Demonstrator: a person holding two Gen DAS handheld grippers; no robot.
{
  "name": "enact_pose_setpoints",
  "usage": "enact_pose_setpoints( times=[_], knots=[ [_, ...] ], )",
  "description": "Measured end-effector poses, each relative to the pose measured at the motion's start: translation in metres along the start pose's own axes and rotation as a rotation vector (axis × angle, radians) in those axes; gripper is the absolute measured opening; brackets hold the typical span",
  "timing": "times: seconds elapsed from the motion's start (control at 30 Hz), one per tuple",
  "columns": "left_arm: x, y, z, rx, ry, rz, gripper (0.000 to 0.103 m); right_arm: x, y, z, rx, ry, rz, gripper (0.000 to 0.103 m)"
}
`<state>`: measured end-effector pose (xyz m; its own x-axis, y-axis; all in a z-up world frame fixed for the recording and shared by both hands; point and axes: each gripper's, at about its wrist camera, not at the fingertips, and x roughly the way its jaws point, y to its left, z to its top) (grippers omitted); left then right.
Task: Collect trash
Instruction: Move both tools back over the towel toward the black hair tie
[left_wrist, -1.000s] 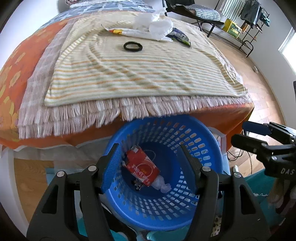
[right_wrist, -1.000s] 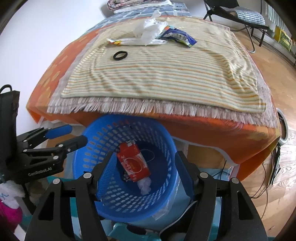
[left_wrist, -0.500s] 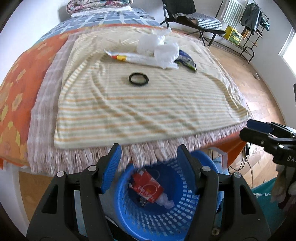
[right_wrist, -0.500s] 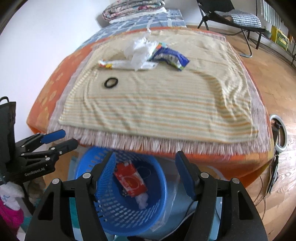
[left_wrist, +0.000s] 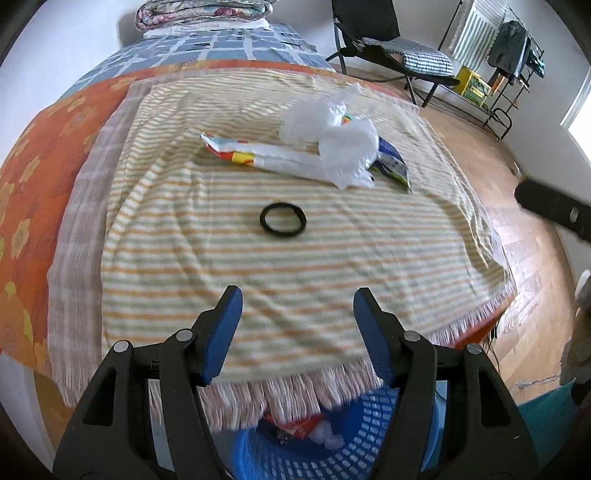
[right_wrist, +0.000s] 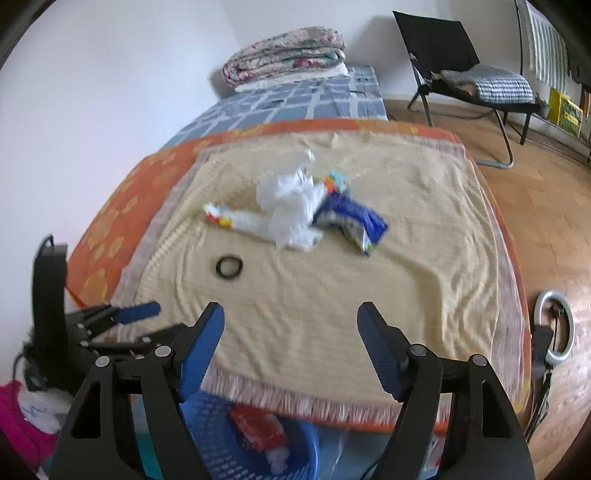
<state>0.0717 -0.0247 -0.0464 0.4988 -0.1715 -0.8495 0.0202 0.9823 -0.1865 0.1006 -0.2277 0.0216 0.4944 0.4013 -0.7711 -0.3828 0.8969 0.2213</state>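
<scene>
On the bed, seen from the left wrist, a striped woven blanket (left_wrist: 295, 258) with a fringed near edge covers an orange flowered sheet (left_wrist: 33, 177). Crumpled white plastic (left_wrist: 332, 140) sits at its far middle on a long flat wrapper (left_wrist: 266, 155), with a blue snack bag (left_wrist: 391, 166) poking out on the right. A thin black ring (left_wrist: 283, 219) lies alone nearer the camera. The left gripper (left_wrist: 297, 314) hovers over the blanket's near part, its blue-padded fingers apart with nothing between them. Below the fringe, the blue plastic mesh basket (left_wrist: 369, 435) is mostly hidden; a red packet (left_wrist: 303, 424) and a white scrap peek out. A blurred black bar at the right edge is part of the right gripper (left_wrist: 554, 210).

From the right wrist, everything is softened by blur. The same white plastic (right_wrist: 291, 206), wrapper (right_wrist: 236, 219), snack bag (right_wrist: 354, 218) and ring (right_wrist: 229, 267) lie on the blanket (right_wrist: 332, 295). The right gripper (right_wrist: 290, 332) has its jaws opening, empty. The basket (right_wrist: 221, 435) shows only a slice under the bed edge, holding the red packet (right_wrist: 258, 424). The left gripper (right_wrist: 136, 321) reaches in at the left. Folded quilts (right_wrist: 284, 55) lie at the bed's far end, a black chair (right_wrist: 461, 74) stands beyond, and a ring light (right_wrist: 554, 325) lies on the wood floor
</scene>
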Motion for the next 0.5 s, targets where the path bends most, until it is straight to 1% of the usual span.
enact_pose_setpoints(
  times=[0.13, 0.3, 0.5],
  knots=[
    [0.012, 0.005, 0.013, -0.019, 0.004, -0.006, 0.064, 0.009, -0.002, 0.027, 0.018, -0.008, 0.027, 0.075],
    [0.029, 0.008, 0.026, -0.020, 0.013, -0.010, 0.065, 0.028, 0.001, 0.055, 0.018, -0.008, 0.037, 0.075],
    [0.050, 0.010, 0.038, -0.014, 0.021, -0.011, 0.064, 0.059, 0.003, 0.076, 0.025, 0.019, 0.053, 0.075]
  ],
)
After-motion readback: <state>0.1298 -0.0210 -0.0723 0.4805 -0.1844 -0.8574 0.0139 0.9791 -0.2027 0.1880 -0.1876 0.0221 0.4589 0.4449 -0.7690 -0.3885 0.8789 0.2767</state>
